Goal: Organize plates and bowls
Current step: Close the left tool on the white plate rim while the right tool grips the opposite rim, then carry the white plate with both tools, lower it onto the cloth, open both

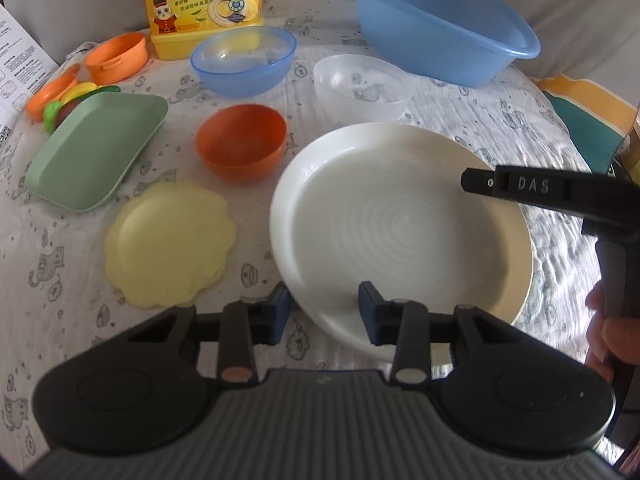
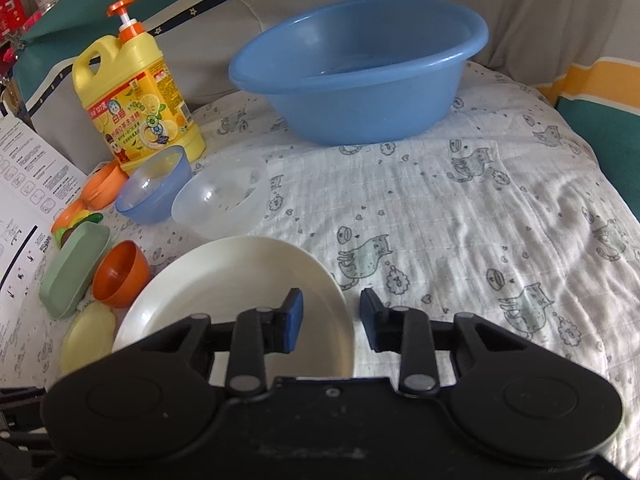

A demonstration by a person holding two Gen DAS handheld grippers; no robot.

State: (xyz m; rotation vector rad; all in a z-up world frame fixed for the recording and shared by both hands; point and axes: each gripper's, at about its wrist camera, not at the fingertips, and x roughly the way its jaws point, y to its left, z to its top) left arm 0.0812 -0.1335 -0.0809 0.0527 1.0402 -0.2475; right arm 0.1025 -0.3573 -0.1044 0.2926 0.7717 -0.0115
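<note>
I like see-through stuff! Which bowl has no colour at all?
The clear bowl beside the white plate; the other two bowls are blue and orange.

both wrist views look steeply down, close over the shared white plate (image 1: 400, 224) from opposite rims.

Yellow detergent bottle (image 2: 138, 100) with orange pump stands on cat-print cloth (image 2: 460, 216) — printed instruction sheet (image 2: 28, 184) lies at left edge.

On the cloth (image 1: 400, 80), the plate (image 1: 400, 224) lies right of the small bowl (image 1: 241, 142); the basin (image 1: 440, 28) stands behind, possibly touching the clear bowl (image 1: 362, 88).
</note>
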